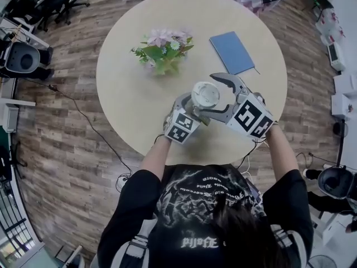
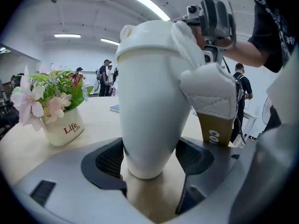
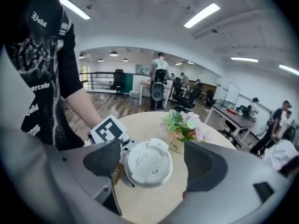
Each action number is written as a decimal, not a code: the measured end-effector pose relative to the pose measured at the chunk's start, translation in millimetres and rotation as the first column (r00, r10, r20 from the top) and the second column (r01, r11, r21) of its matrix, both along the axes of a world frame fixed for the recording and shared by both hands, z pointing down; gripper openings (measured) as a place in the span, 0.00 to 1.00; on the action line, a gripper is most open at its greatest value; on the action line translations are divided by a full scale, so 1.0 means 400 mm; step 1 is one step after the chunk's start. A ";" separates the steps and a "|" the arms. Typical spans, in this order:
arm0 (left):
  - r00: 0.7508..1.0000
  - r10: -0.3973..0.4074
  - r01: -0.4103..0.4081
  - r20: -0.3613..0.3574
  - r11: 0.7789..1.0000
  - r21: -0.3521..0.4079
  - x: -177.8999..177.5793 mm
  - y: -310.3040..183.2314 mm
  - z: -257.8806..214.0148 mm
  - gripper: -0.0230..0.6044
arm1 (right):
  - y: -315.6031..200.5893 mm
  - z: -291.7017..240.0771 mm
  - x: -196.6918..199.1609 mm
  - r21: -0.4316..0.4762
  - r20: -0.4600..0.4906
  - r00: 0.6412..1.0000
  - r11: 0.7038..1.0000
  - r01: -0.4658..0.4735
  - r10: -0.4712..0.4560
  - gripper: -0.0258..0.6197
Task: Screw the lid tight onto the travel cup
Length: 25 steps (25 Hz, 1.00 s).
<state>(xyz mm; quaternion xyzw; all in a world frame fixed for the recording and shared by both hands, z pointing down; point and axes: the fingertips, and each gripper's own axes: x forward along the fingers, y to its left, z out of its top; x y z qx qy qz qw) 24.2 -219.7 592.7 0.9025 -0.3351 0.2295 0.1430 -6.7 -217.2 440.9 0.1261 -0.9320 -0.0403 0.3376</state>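
A white travel cup with its white lid on top stands upright over the round table's near part. My left gripper is shut on the cup's lower body, a dark pad pressing on each side. My right gripper comes in from the right at the top of the cup. Its jaws stand wide on either side of the lid, with a clear gap on the right side. One of its white padded fingers shows beside the cup in the left gripper view.
A small white pot of pink flowers stands at the table's middle left, just beyond the cup. A blue notebook lies at the far right. Office chairs, desks and people are farther off in the room.
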 end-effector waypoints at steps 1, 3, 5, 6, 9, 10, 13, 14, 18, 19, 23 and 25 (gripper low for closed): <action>1.000 0.003 -0.003 -0.002 1.000 -0.001 0.000 -0.001 0.000 0.62 | 0.000 -0.003 0.004 0.014 -0.052 0.996 0.997 0.075 -0.074 0.71; 1.000 0.008 -0.008 -0.004 1.000 0.000 -0.002 -0.001 0.000 0.62 | -0.003 0.001 0.017 0.058 -0.194 0.956 0.970 0.237 -0.222 0.71; 1.000 0.014 -0.014 -0.003 1.000 -0.004 -0.003 -0.002 0.001 0.62 | 0.000 0.023 0.040 0.076 -0.375 0.856 0.909 0.410 -0.355 0.71; 1.000 0.017 -0.017 -0.002 1.000 -0.010 -0.003 -0.002 0.001 0.62 | 0.002 0.040 0.054 0.071 -0.466 0.784 0.866 0.496 -0.411 0.72; 0.999 0.034 -0.034 -0.004 0.999 -0.015 -0.005 0.000 0.004 0.62 | 0.007 0.081 0.063 0.056 -0.639 0.574 0.714 0.698 -0.512 0.74; 0.999 0.040 -0.040 -0.006 0.999 -0.011 -0.003 0.000 0.004 0.62 | 0.005 0.084 0.052 0.064 -0.662 0.533 0.668 0.741 -0.527 0.75; 0.999 0.052 -0.052 -0.004 0.999 -0.003 0.000 -0.002 -0.001 0.62 | -0.004 0.095 0.026 0.070 -0.726 0.405 0.526 0.848 -0.556 0.77; 0.999 0.054 -0.054 -0.003 0.999 -0.005 0.000 -0.003 -0.002 0.62 | 0.000 0.104 0.024 0.050 -0.745 0.347 0.472 0.880 -0.570 0.78; 0.998 0.055 -0.055 -0.006 0.998 -0.009 0.001 -0.004 -0.005 0.62 | 0.040 0.144 0.029 -0.035 -0.758 0.167 0.296 0.955 -0.630 0.79; 0.999 0.051 -0.051 -0.011 0.999 -0.013 0.001 -0.003 -0.005 0.62 | 0.040 0.148 0.027 -0.030 -0.759 0.155 0.272 0.962 -0.632 0.77; 0.999 0.031 -0.031 -0.016 1.000 -0.003 -0.001 -0.009 -0.006 0.62 | 0.033 0.148 0.020 0.004 -0.748 0.180 0.267 0.964 -0.639 0.75; 1.000 0.026 -0.026 -0.008 1.000 0.007 -0.001 -0.008 -0.005 0.62 | 0.037 0.149 0.018 0.019 -0.735 0.220 0.306 0.952 -0.641 0.75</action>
